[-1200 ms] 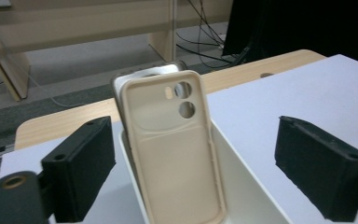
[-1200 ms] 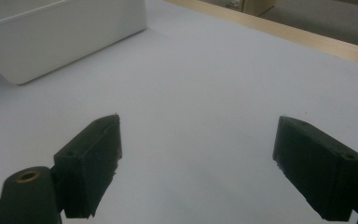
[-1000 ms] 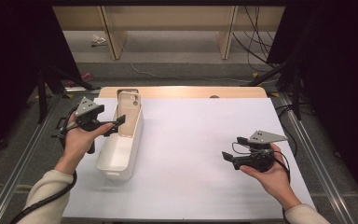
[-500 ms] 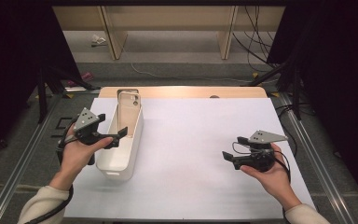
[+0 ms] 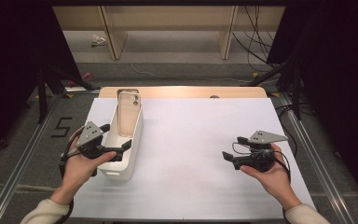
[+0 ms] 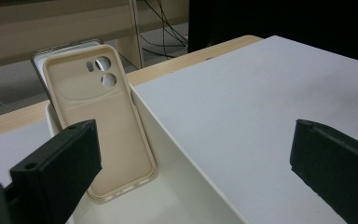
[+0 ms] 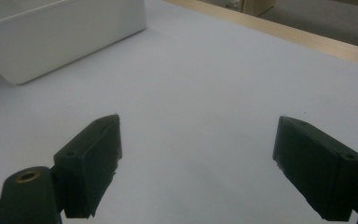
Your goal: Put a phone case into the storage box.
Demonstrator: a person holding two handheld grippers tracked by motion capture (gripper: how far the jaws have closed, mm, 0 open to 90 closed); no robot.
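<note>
A long white bin [image 5: 121, 161] stands on the left of the white table [image 5: 200, 140]. A beige phone case [image 5: 129, 106] leans upright against its far end, camera holes at the top [image 6: 102, 121]. A grey-edged case [image 6: 63, 48] peeks out behind it. My left gripper [image 5: 116, 136] hovers open over the near part of the bin and holds nothing. In the left gripper view [image 6: 191, 172] the bin's right wall [image 6: 186, 161] runs between its jaws. My right gripper [image 5: 233, 148] is open and empty over bare table at the right, its jaws wide apart [image 7: 196, 163].
A wooden strip [image 5: 182, 92] edges the table's far side. Metal rails [image 5: 23, 172] run along both sides on the floor. Shelf legs and cables lie beyond the table. The bin's side [image 7: 51, 37] sits far left of my right gripper.
My left gripper has drawn back along the bin toward the person, away from the phone case. The right gripper has stayed where it was.
</note>
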